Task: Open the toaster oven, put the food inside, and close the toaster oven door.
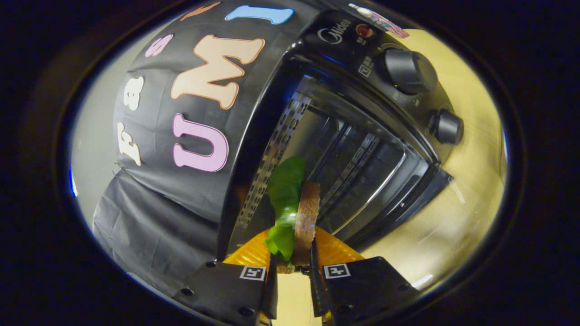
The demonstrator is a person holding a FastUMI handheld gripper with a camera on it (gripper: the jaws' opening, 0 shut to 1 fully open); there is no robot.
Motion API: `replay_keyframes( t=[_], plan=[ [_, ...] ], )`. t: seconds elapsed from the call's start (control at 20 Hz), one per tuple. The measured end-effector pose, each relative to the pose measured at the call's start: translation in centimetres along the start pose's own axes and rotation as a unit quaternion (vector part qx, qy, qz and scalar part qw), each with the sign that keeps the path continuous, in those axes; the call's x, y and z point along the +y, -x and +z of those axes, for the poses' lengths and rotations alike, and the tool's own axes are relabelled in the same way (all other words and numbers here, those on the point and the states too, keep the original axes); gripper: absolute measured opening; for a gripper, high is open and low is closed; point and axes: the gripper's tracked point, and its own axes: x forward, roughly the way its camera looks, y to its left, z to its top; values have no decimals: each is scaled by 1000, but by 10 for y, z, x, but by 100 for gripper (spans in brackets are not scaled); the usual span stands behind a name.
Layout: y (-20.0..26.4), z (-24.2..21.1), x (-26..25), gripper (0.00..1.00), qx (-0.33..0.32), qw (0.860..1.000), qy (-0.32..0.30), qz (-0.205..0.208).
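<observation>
Non-task items, placed relative to the black cloth (172, 199):

- Black cloth: matte and creased. An upper panel overlaps a lower one, and the lower one hangs in soft vertical folds. Frayed threads show at the corner where the two panels meet
- Pale wall (93, 149): plain, off-white to grey, just beside the cloth on its outer edge and apparently behind it. No marks can be made out on it
- Table top (471, 194): smooth yellow surface, well apart from the cloth on the opposite side, with faint bright glare streaks across it
</observation>
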Motion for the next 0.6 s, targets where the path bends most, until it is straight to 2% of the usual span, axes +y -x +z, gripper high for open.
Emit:
replay_keyframes(
  t=[0.2, 0.4, 0.5, 0.6],
  plan=[
    [-17, 10, -13, 32, -18, 999, 29, -29],
    [-24, 15, -16, 32, -32, 991, 114, -63],
    [-20, 21, -16, 51, -40, 982, 160, -90],
    [-12, 32, -23, 70, -53, 966, 221, -123]
  ],
)
